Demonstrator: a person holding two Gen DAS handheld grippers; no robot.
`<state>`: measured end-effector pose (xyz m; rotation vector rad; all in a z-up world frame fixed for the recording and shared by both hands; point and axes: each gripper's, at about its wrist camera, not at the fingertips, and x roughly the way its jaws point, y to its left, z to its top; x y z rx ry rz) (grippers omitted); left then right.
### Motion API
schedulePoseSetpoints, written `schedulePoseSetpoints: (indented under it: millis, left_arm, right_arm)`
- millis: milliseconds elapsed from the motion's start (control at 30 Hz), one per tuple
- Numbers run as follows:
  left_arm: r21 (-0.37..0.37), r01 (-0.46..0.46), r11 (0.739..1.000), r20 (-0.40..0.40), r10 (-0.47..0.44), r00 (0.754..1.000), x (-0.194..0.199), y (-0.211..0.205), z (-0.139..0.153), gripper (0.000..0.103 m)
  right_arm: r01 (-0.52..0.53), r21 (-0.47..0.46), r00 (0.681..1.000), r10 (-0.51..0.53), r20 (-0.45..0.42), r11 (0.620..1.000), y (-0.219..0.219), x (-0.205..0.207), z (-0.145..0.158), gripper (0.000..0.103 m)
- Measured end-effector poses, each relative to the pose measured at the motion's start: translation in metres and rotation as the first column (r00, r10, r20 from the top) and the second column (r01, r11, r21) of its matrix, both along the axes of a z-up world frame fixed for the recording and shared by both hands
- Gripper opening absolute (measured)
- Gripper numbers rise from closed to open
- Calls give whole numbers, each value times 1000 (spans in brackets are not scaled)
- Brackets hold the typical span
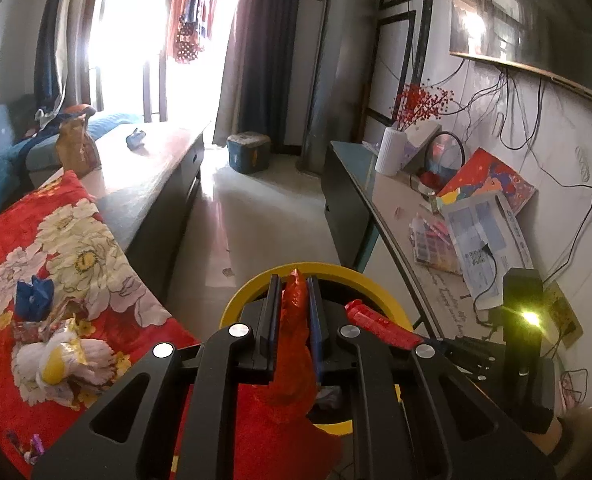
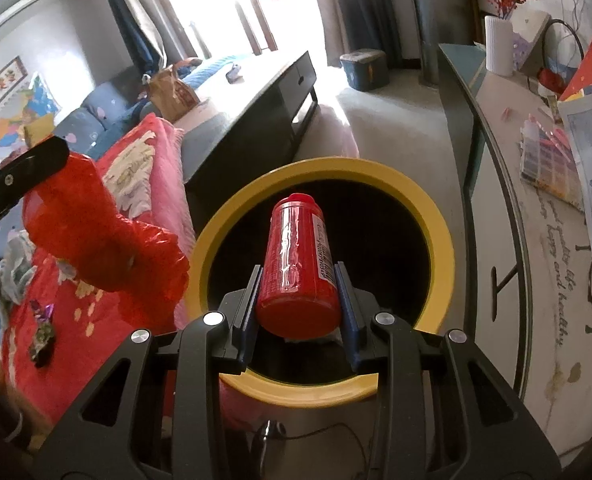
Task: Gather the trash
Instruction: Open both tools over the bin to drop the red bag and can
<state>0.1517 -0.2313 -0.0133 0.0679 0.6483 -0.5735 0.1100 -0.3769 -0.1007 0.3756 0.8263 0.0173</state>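
My left gripper is shut on a crumpled red plastic bag, which hangs down from the pads over the near edge of a yellow-rimmed bin. In the right wrist view the same red bag hangs at the left beside the bin's rim. My right gripper is shut on a red bottle, held lengthwise over the bin's dark opening, cap pointing away. The bottle also shows in the left wrist view, just right of the left fingers.
A red flowered blanket at the left carries crumpled tissues, a blue scrap and small wrappers. A long dark table runs behind it. At the right, a console table holds papers, a white vase and cables.
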Motion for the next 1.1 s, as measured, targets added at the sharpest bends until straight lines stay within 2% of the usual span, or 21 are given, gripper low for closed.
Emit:
schedulePoseSetpoints:
  millis: [100,167,200,233,267,333,400,633,1100]
  left_arm:
    - [3,-10,1000,-19,11,1000,7,-3,-7,13]
    - [3,-20,1000,-37,20,999,13,-3,-11,19]
    - [1,-27,1000,-42,27,999,14,-2,-12,34]
    - [-9,-36,999,-50,36,998,16,0,-12,55]
    - [-22,-42,999,-56,41,998,17,4,-12,62]
    - [-28,-55,998,-49,54,997,16,10,-11,75]
    - [-27,-69,997,-43,67,997,13,15,-10,84]
    - [-42,-105,994,-6,105,994,-5,41,-3,88]
    - [-51,-207,977,47,210,977,-30,95,9,89]
  right_arm:
    - [-1,-2,1000,1,-10,1000,1,2,-3,28]
    - [9,3,1000,-9,-23,1000,1,3,-7,29]
    - [8,4,999,-8,-31,1000,1,3,-8,31]
    - [8,0,999,-8,-32,1000,1,3,-9,35]
    - [14,-7,999,-14,-31,1000,0,3,-9,41]
    - [22,-13,999,-23,-23,1000,0,2,-8,43]
    - [28,-11,999,-28,-18,1000,0,2,-7,44]
    - [30,-15,999,-29,28,999,3,-2,5,51]
    - [-11,-25,988,15,157,1000,25,-13,39,55]
